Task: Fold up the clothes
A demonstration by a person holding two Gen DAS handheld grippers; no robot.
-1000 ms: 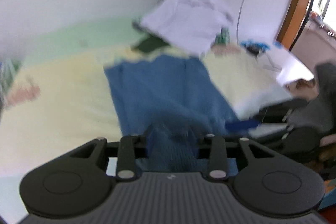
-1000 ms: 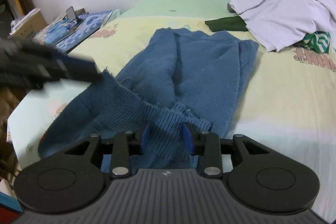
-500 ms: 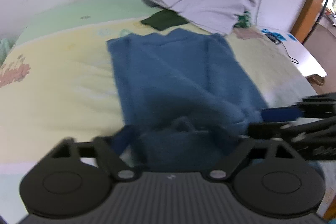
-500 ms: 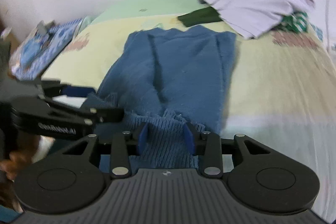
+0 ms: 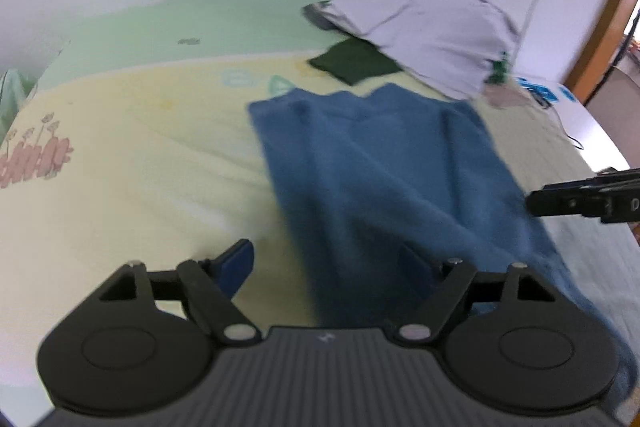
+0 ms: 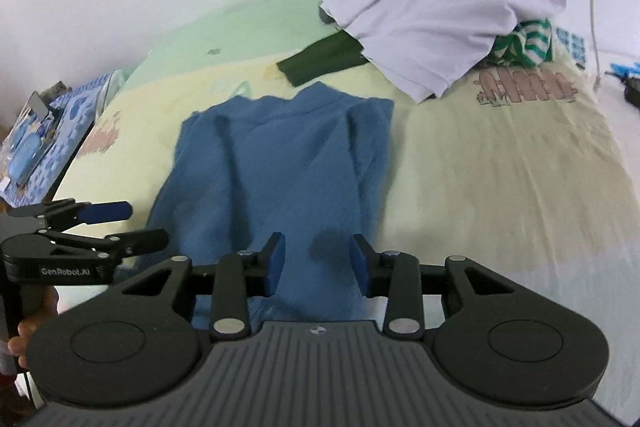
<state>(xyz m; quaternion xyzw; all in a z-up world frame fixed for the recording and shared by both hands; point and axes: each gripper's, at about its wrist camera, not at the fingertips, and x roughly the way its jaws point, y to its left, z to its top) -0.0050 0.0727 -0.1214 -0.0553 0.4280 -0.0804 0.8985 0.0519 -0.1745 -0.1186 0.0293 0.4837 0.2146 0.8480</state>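
bed (image 6: 500, 163) takes up most of both views, yellow cartoon sheet used as the folding surface. blue sweater (image 6: 280, 163) lies lengthwise down the middle of it, sides look turned inward into a long narrow panel, near end running under both grippers toward the bed edge (likely laid that way so the length can be doubled over). heap of pale clothes (image 6: 440, 7) sits at the far end against the wall, dark green piece (image 6: 320, 61) poking out beneath, well clear of the work area. left gripper (image 5: 328, 265) is spread wide and empty, over the sweater's left edge. right gripper (image 6: 316, 259) has a moderate gap between its jaws, nothing pinched, hovering over the near end of the sweater.
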